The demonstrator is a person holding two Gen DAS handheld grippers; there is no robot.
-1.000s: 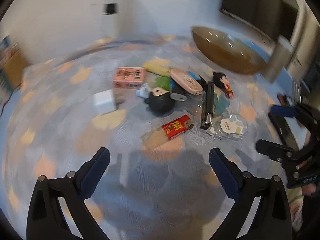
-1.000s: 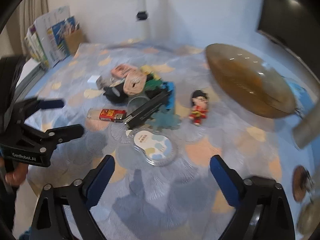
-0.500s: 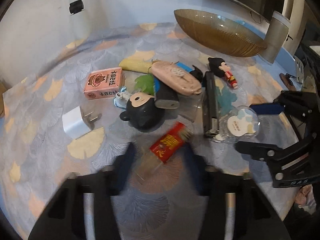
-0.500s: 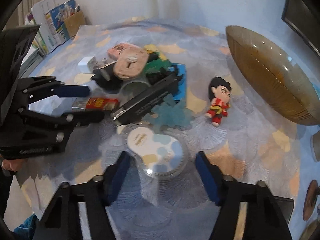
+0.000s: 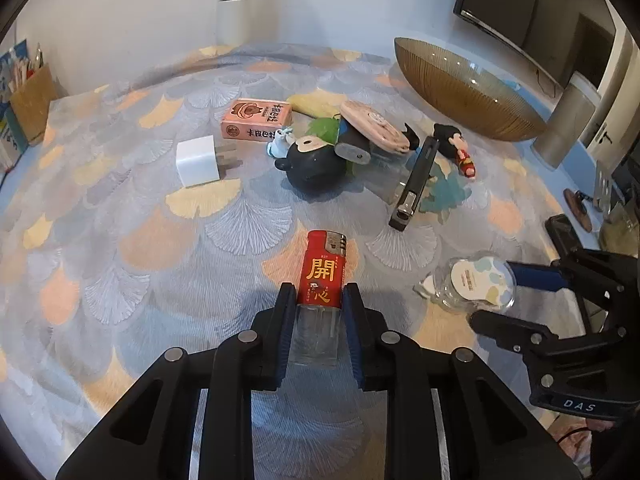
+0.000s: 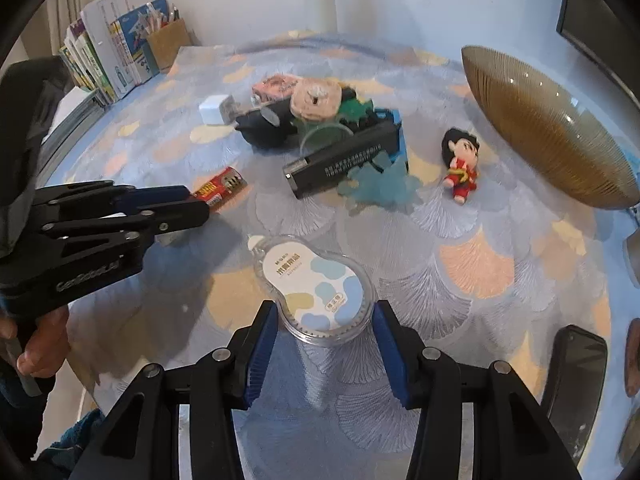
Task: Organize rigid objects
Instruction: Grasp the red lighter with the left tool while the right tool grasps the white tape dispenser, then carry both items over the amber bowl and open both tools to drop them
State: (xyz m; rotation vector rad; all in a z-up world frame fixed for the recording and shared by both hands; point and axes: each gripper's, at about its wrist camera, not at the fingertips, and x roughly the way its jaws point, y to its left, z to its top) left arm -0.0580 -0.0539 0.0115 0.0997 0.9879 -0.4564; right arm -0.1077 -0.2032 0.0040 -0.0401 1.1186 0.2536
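Note:
My left gripper [image 5: 316,300] is shut on a red lighter [image 5: 323,270] with a clear base; the lighter also shows in the right wrist view [image 6: 218,190], low over the table. My right gripper [image 6: 324,322] has its jaws around a clear round case [image 6: 318,286] with a blue and yellow card inside, pads close to its sides; the case also shows in the left wrist view [image 5: 476,282]. A pile of small items lies behind: a black stapler [image 6: 344,160], a black mouse figure [image 5: 316,162], a pink box [image 5: 256,120], a white charger [image 5: 198,160] and a doll [image 6: 460,162].
A large brown glass bowl [image 6: 548,128] stands at the back right. Books and a cardboard holder [image 6: 120,56] stand at the table's far left. A grey cylinder [image 5: 564,132] and small dark items [image 5: 578,208] sit near the right edge.
My left gripper has closed on the red lighter and drawn it away from the pile. My right gripper has narrowed around the clear round case.

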